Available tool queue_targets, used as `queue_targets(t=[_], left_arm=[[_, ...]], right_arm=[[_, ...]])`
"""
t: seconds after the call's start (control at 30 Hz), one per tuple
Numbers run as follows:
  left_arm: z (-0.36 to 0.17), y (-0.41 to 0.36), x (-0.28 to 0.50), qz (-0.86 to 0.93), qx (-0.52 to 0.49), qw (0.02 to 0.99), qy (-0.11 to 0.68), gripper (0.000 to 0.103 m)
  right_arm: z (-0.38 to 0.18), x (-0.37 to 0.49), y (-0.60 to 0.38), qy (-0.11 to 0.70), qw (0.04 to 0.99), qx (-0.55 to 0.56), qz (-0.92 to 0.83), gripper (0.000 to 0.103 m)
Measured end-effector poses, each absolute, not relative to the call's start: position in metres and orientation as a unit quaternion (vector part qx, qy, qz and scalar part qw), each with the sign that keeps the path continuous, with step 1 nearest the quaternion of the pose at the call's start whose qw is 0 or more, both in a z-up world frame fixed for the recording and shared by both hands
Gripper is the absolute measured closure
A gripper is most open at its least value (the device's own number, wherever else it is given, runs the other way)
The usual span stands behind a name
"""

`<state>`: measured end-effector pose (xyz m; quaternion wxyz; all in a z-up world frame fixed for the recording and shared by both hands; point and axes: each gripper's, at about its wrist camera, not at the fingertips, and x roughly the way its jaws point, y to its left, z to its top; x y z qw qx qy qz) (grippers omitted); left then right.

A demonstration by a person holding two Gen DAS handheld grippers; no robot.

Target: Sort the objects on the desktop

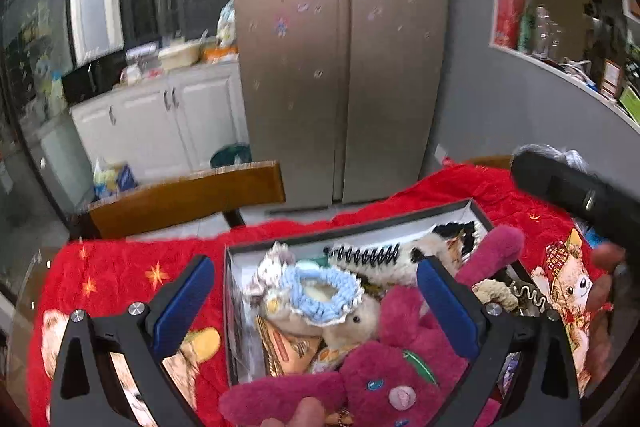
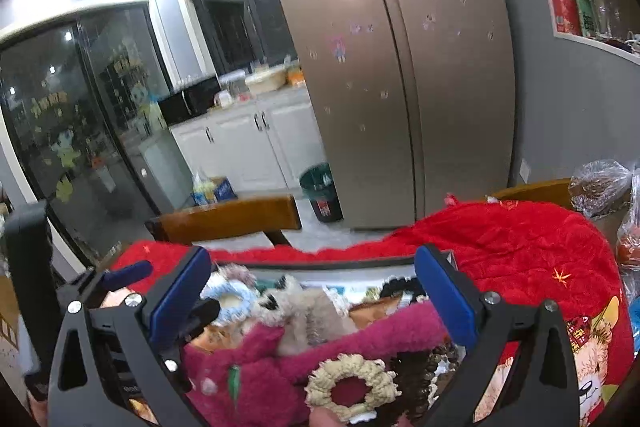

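Hovering over the box (image 1: pixel 356 231) on the red cloth (image 1: pixel 120 267), left gripper (image 1: pixel 316 291) with jaws wide apart and empty, right gripper (image 2: pixel 312 291) likewise spread and holding nothing. Lying straight ahead and below both sets of jaws, heaped contents: magenta plush toy (image 1: pixel 400 367) sprawled nearest the cameras, one long limb stretched up and rightward past the left gripper's right finger, another lying across the box's near edge. Resting deeper in the box, between the left jaws, blue scrunchie (image 1: pixel 320 287) on a pale plush (image 1: pixel 360 319); farther back, black spiral clip (image 1: pixel 364 255) with its long axis running left to right. Sitting closest under the right gripper, beige scrunchie (image 2: pixel 352 387) on the magenta limb, seemingly nearer that hand than the left. Judged as picking not yet begun; likely next, a short descent onto whichever item is chosen.
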<state>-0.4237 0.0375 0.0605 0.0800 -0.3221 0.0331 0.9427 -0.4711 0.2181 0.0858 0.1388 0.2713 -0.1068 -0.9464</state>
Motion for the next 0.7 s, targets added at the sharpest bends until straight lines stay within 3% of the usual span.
queue_targets(t=[0.17, 0.37, 0.5, 0.7], left_arm=[[0.087, 0.019, -0.387, 0.952, -0.292, 0.09, 0.0, 0.0], [0.128, -0.01, -0.286, 0.98, -0.197, 0.029, -0.015, 0.0], [0.145, -0.023, -0.233, 0.981, -0.185, 0.038, -0.038, 0.0], [0.164, -0.038, -0.168, 0.985, -0.154, 0.029, -0.072, 0.0]], right_arm=[[0.122, -0.438, 0.221, -0.095, 0.11, 0.234, -0.961, 0.0], [0.167, -0.368, 0.221, -0.092, 0.112, 0.202, -0.969, 0.0], [0.208, -0.315, 0.216, -0.041, 0.083, 0.188, -0.978, 0.0], [0.255, -0.223, 0.222, -0.038, 0.069, 0.149, -0.986, 0.0]])
